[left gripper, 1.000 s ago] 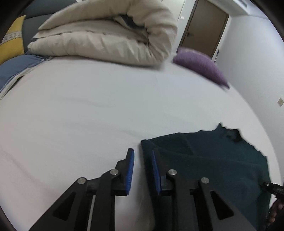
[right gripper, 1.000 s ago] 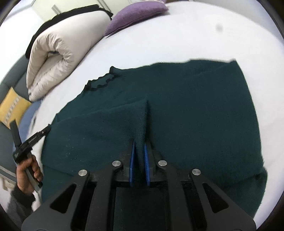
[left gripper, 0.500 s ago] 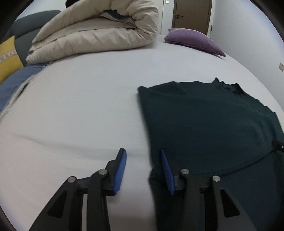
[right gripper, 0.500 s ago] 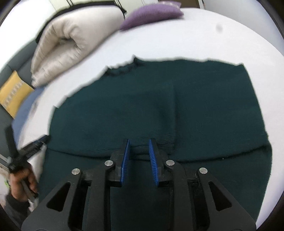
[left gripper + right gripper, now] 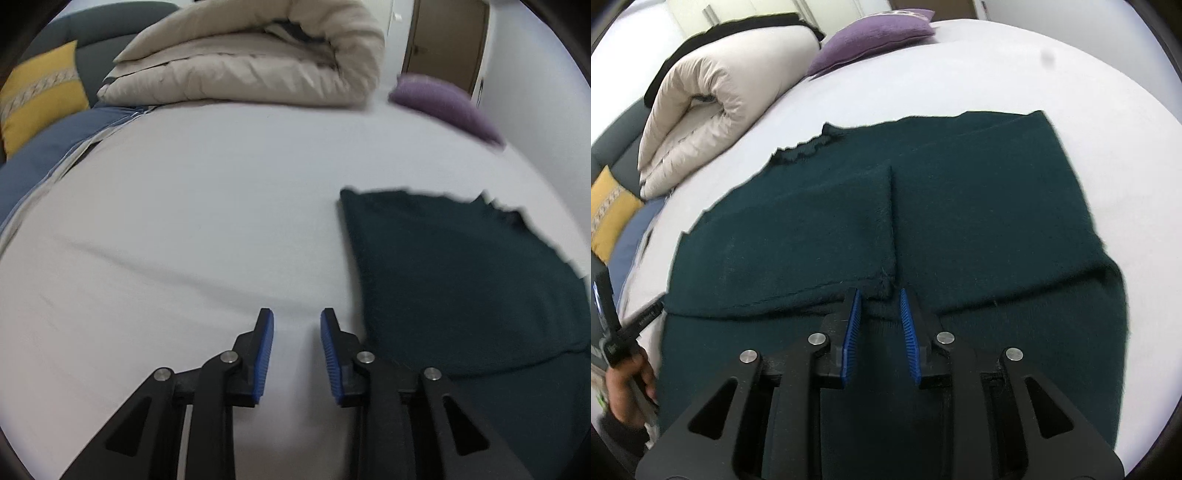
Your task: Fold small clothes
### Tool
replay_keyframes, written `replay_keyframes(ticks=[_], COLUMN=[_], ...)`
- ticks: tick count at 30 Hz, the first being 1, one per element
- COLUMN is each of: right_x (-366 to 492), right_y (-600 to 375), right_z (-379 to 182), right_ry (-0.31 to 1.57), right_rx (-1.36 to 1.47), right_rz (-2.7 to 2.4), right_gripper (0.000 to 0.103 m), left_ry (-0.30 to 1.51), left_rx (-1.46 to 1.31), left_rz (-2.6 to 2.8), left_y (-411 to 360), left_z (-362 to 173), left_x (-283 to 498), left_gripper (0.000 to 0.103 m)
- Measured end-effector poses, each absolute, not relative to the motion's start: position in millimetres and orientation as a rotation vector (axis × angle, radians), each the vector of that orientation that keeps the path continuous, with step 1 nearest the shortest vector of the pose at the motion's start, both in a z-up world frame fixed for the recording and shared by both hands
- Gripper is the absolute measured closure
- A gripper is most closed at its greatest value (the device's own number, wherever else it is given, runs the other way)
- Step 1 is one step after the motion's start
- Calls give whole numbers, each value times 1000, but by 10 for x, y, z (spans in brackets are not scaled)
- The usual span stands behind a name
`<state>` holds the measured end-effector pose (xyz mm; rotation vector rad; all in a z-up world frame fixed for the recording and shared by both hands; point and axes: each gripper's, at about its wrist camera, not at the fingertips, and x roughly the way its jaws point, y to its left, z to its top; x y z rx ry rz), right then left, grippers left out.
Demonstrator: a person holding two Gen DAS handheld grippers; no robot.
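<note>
Left wrist view: left gripper (image 5: 296,325) has jaws apart, nothing between them, over bare bed (image 5: 184,221) sheet just off the left edge of the dark green sweater (image 5: 461,280). Sweater lies flat on the bed, well short of the rolled duvet (image 5: 251,62) and purple pillow (image 5: 447,105) at the far edge. Yellow cushion (image 5: 40,99) off to the far left.

Right wrist view: right gripper (image 5: 880,301) also released, jaws spread, tips at the near end of the folded-in sleeve (image 5: 798,236), not pinching it. Both sleeves look laid across the body, meeting at a centre seam.

Risks: knit looks thick and loose. A grab that catches only the top layer would likely drag a sleeve out of place and undo the fold. Uneven lifts by the two grippers would skew the next fold. The soft bed gives no firm backing, so a low pinch may take sheet along with the hem.

Orientation: collar (image 5: 801,151) points toward the duvet, hem toward the grippers. Long axis runs collar to hem, away from the cameras.
</note>
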<state>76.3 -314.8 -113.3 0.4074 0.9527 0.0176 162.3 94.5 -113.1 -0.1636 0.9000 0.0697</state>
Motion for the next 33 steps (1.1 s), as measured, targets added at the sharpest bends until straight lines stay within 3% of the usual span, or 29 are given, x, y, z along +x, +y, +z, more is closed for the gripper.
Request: replay_keyframes(ticks=[1, 3, 5, 6, 7, 8, 18, 28, 33], right_x=[642, 354, -10, -227, -406, -582, -2290, -2791, -2766], right_y=[-3178, -3221, -3285, -3325, -3349, -3384, -4052, -4288, -4260], right_z=[-1022, -825, -669, -599, -552, -522, -922, -1401, -1447], right_ry=[920, 862, 826, 797, 771, 758, 893, 1000, 1032], right_rx=[434, 444, 450, 446, 437, 427, 582, 762, 789], right_rz=[31, 60, 103, 111, 114, 109, 83, 147, 172], right_gripper=[81, 77, 62, 46, 34, 31, 31, 35, 42], left_ry=[881, 864, 859, 860, 867, 881, 1107, 1231, 1268], left_rx=[-177, -204, -257, -285, -316, -350, -602, -678, -691], left_rz=[47, -27, -106, -149, -193, -226, -345, -457, -495], left_y=[967, 1008, 1050, 1073, 1102, 1122, 1363, 1317, 1281], left_z=[-1041, -880, -775, -743, -723, -720, -1189, -1343, -1372], left_x=[1500, 1198, 906, 750, 572, 412, -718, -840, -849], left_gripper=[65, 47, 33, 26, 25, 25, 26, 28, 35])
